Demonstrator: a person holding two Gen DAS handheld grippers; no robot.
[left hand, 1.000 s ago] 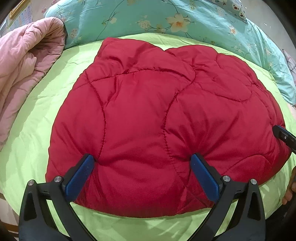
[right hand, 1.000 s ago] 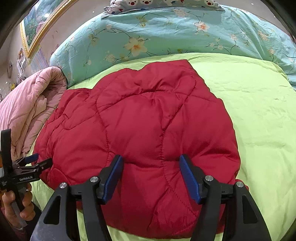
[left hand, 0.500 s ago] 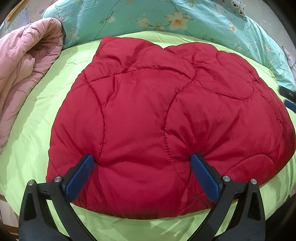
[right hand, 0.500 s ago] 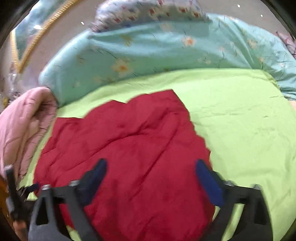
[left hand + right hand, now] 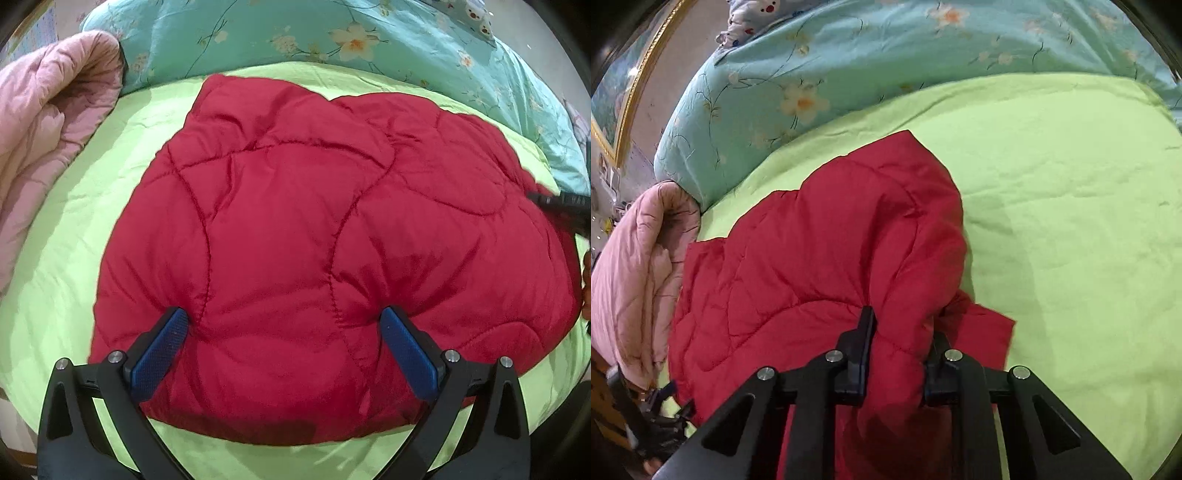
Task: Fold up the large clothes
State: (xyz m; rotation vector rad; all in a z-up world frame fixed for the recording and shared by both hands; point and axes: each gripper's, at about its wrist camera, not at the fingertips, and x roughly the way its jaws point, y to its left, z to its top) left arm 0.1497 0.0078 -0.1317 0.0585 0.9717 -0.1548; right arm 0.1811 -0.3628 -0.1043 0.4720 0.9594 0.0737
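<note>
A red quilted jacket [image 5: 295, 221] lies spread on a lime green bedsheet [image 5: 74, 258]. My left gripper [image 5: 282, 314] is open wide, its blue pads [image 5: 162, 347] resting on the jacket near its front edge, gripping nothing. In the right wrist view my right gripper [image 5: 901, 321] has its jaws closing on a bunched fold at the right edge of the jacket [image 5: 812, 258], and the pads press into the fabric. The same gripper [image 5: 561, 203] shows as a dark shape at the right edge of the left wrist view.
A rolled pink quilt [image 5: 44, 129] lies left of the jacket. A teal floral duvet [image 5: 295, 33] runs along the back of the bed. Bare green sheet [image 5: 1071, 221] stretches to the jacket's right. A gold picture frame [image 5: 628, 92] hangs at the far left.
My right gripper slid right along the jacket, spread wide, then closed on a fold at its right edge, which now stands bunched up. The left gripper has stayed in place.
</note>
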